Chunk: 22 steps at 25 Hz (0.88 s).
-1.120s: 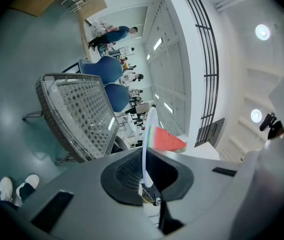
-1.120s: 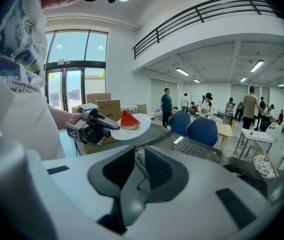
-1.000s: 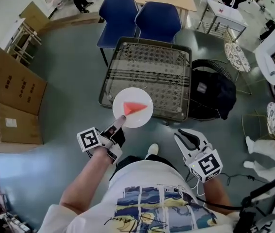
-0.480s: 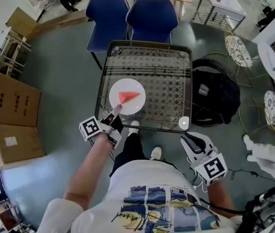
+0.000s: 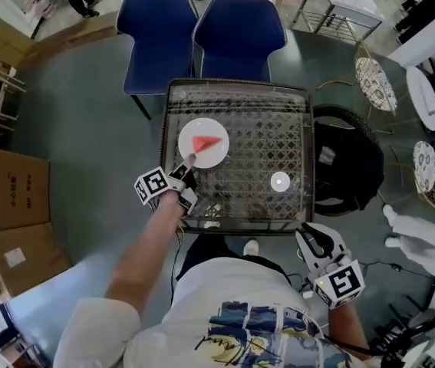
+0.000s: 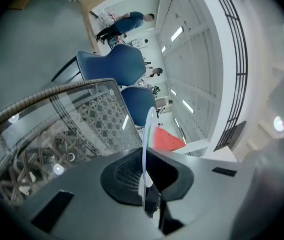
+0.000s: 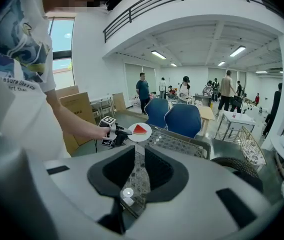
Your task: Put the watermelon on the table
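A red wedge of watermelon (image 5: 208, 142) lies on a white plate (image 5: 200, 153) held over the left half of the glass table (image 5: 278, 121). My left gripper (image 5: 186, 162) is shut on the plate's near rim. In the left gripper view the plate (image 6: 150, 126) stands edge-on between the jaws of that gripper (image 6: 146, 170), with the watermelon (image 6: 168, 140) behind it. My right gripper (image 5: 314, 244) hangs open and empty by my body, below the table's front right corner. In the right gripper view its jaws (image 7: 137, 170) frame the table, and the plate (image 7: 136, 134) with the watermelon (image 7: 140, 129) shows beyond, clearly above the tabletop.
Two blue chairs (image 5: 202, 29) stand at the table's far side. A black bag in a round basket (image 5: 351, 159) sits right of the table. Cardboard boxes (image 5: 6, 198) are stacked at the left. Several people (image 7: 143, 91) stand in the background.
I have stepped up to the table. My left gripper has carried the plate from the front edge to above the table's left half. My right gripper stayed low by my side.
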Each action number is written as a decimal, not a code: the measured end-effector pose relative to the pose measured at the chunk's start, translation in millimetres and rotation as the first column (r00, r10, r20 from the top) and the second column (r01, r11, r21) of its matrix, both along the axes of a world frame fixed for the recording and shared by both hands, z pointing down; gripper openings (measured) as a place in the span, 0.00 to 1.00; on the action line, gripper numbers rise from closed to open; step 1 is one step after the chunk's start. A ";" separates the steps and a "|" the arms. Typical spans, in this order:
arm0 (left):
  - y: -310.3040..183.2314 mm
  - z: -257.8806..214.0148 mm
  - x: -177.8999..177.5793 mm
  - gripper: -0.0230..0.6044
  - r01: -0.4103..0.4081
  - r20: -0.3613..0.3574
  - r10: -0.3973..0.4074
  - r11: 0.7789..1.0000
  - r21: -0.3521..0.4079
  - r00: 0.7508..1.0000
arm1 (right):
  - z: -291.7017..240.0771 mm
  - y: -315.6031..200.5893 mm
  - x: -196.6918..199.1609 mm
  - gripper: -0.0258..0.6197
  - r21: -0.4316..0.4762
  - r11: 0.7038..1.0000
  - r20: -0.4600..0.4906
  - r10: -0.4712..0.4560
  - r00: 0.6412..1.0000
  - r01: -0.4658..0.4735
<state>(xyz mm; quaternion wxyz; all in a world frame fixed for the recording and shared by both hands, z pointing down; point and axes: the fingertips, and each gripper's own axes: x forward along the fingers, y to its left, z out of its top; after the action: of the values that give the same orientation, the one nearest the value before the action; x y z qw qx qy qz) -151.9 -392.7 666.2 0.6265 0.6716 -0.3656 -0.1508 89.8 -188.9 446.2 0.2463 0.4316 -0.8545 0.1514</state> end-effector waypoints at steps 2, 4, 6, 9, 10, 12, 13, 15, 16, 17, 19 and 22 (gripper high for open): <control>-26.2 17.8 -4.6 0.06 -0.005 0.006 0.005 1.000 -0.014 1.000 | 5.5 -5.7 -5.3 0.14 -0.033 0.999 -0.010 0.024 1.000 -0.025; -47.6 36.3 -6.6 0.06 -0.010 0.010 0.010 0.999 -0.034 1.000 | 10.7 -7.8 -8.1 0.14 -0.072 0.996 -0.024 0.051 0.998 -0.053; -65.5 54.4 -6.2 0.06 -0.012 0.012 0.013 0.998 -0.056 1.000 | 15.3 -8.2 -8.0 0.14 -0.112 0.990 -0.045 0.077 0.996 -0.082; -87.5 78.3 -5.4 0.06 -0.007 0.013 0.008 0.996 -0.093 1.000 | 19.6 -11.5 -8.6 0.14 -0.143 0.984 -0.059 0.100 0.993 -0.108; -93.1 85.1 -5.8 0.06 -0.003 0.013 0.005 0.994 -0.106 1.000 | 20.2 -13.3 -9.8 0.14 -0.153 0.981 -0.062 0.108 0.992 -0.116; -102.6 96.5 -6.8 0.06 0.001 0.014 0.001 0.992 -0.126 1.000 | 21.6 -16.0 -12.4 0.14 -0.167 0.978 -0.063 0.116 0.991 -0.125; -107.3 101.1 -7.1 0.06 0.000 0.017 0.002 0.991 -0.132 1.000 | 22.4 -17.7 -13.3 0.14 -0.172 0.977 -0.063 0.121 0.991 -0.130; -116.7 109.1 -7.4 0.06 -0.003 0.027 0.007 0.989 -0.146 1.000 | 25.4 -21.3 -14.3 0.14 -0.184 0.973 -0.067 0.127 0.990 -0.137; -120.7 112.9 -7.7 0.06 -0.004 0.033 0.009 0.988 -0.155 0.999 | 27.0 -23.2 -15.0 0.14 -0.191 0.972 -0.069 0.128 0.989 -0.139; -124.0 116.4 -8.0 0.06 -0.005 0.040 0.011 0.987 -0.162 0.999 | 28.4 -25.2 -15.9 0.14 -0.197 0.971 -0.070 0.128 0.989 -0.139; -128.7 121.8 -8.9 0.06 -0.005 0.048 0.014 0.984 -0.177 0.999 | 30.2 -28.7 -17.8 0.14 -0.202 0.969 -0.067 0.130 0.989 -0.141; -134.1 125.2 -11.8 0.07 0.000 0.048 0.009 0.981 -0.195 0.999 | 31.8 -31.7 -20.5 0.14 -0.207 0.968 -0.067 0.133 0.989 -0.144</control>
<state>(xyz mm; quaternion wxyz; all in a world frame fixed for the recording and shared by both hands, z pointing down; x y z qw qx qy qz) -163.7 -526.8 791.4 0.6805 0.6114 -0.3921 -0.0966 69.3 -220.7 478.0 0.3019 0.4654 -0.7946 0.2467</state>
